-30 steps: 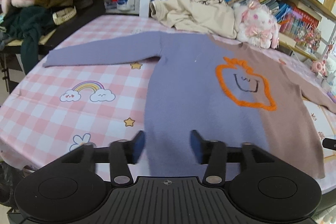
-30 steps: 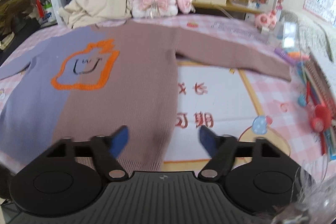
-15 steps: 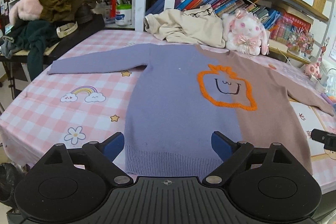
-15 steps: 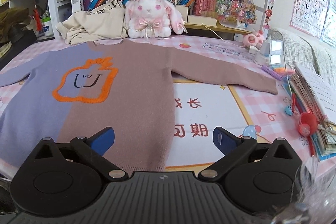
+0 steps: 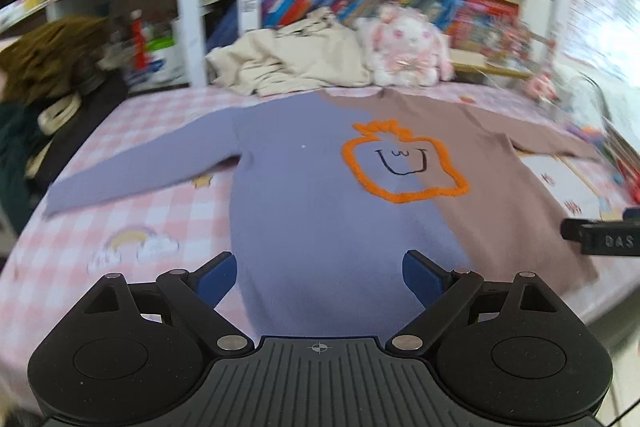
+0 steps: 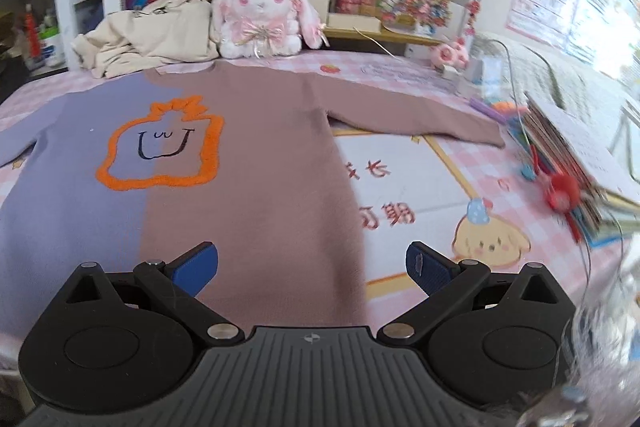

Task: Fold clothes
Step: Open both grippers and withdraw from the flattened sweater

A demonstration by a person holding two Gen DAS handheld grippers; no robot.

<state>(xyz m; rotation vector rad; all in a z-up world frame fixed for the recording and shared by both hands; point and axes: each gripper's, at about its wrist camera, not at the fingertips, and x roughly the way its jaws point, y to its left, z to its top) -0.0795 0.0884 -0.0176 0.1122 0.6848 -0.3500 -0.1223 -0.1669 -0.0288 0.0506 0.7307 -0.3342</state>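
A long-sleeved sweater (image 5: pixel 320 211), half lilac and half brown with an orange outlined motif, lies flat and spread out on the pink checked tablecloth (image 5: pixel 160 219). It also shows in the right wrist view (image 6: pixel 256 187). My left gripper (image 5: pixel 320 273) is open and empty, above the lilac hem. My right gripper (image 6: pixel 312 267) is open and empty, above the brown hem. The tip of the right gripper (image 5: pixel 600 239) shows at the right edge of the left wrist view.
A crumpled cream garment (image 6: pixel 148 39) and a pink plush rabbit (image 6: pixel 260 15) lie behind the sweater under bookshelves. Dark clothes (image 5: pixel 48 99) are heaped at the left. Books and small toys (image 6: pixel 568 163) lie along the right side.
Both grippers opened from narrow to wide and pulled back and up from the hem. The left view has swung to the right.
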